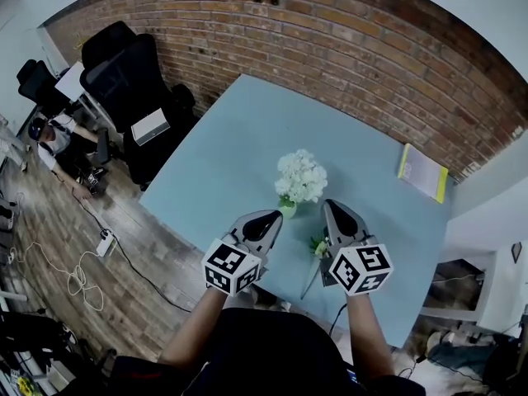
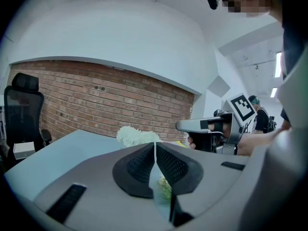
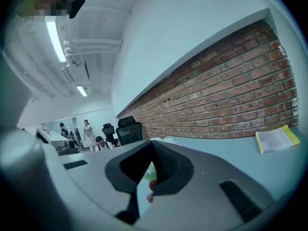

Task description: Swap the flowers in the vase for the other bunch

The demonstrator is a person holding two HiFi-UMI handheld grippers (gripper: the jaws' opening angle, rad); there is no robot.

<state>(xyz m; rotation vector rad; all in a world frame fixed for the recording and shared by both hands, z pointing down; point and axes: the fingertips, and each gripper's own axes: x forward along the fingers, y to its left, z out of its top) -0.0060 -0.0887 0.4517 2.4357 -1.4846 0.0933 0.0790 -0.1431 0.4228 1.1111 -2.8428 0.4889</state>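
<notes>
Both forearms reach forward side by side over the near edge of the bench, and the tongs point almost level. The left tongs are pressed together with nothing between them, and the right tongs as well. The vase with white flowers stands between their tips. The other bunch lies on the bench just beside the right tongs.
</notes>
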